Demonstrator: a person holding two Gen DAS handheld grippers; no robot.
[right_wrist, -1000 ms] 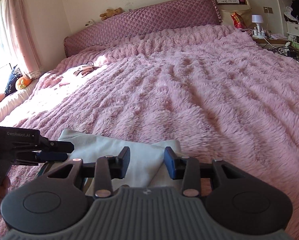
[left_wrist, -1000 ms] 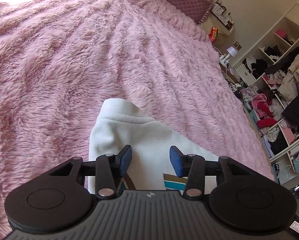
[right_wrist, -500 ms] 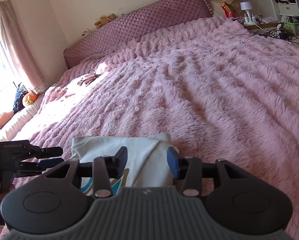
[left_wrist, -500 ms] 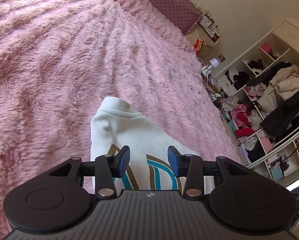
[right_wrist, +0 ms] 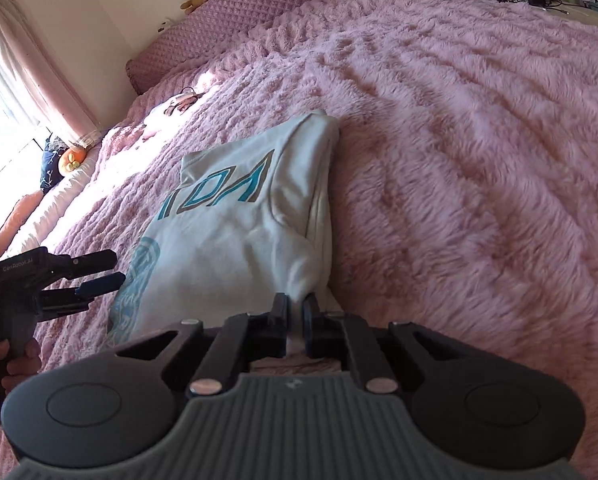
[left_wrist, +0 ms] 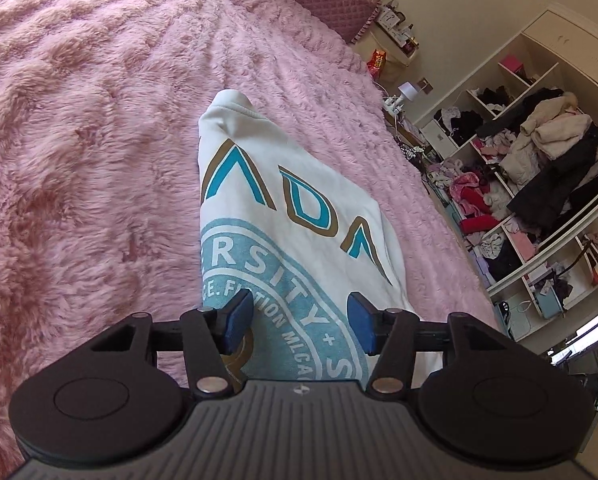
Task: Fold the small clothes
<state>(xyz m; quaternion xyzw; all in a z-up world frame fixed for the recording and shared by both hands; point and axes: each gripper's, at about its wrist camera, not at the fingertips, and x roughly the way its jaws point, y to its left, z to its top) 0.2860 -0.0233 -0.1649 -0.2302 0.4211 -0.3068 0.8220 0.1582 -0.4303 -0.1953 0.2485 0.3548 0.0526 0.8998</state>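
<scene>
A: Currently, status of the white sweatshirt [right_wrist: 235, 216]?

B: It lies on the pink fluffy bedspread [right_wrist: 459, 140], print side up, already narrowed into a long panel. My right gripper [right_wrist: 295, 320] is clenched on a bunched corner at the near right edge; cloth shows pinched between the fingers [right_wrist: 279, 316].

A: And your left?

B: My left gripper [left_wrist: 299, 324] hovers over the round blue print near the hem, fingers [left_wrist: 239, 320] spread apart, grasping nothing. From the right wrist view it sits just beside the garment's left edge.

A: Progress?

B: Judged partway. One side looks tucked in along the right edge, though I cannot tell how many layers are stacked there. Left to do, I reckon: take the other near corner with the left, then bring the hem end up toward the collar end [left_wrist: 229, 108] and flatten.

A: Risk?

B: Thick fleece may spring open; plush bedspread could drag it.
</scene>
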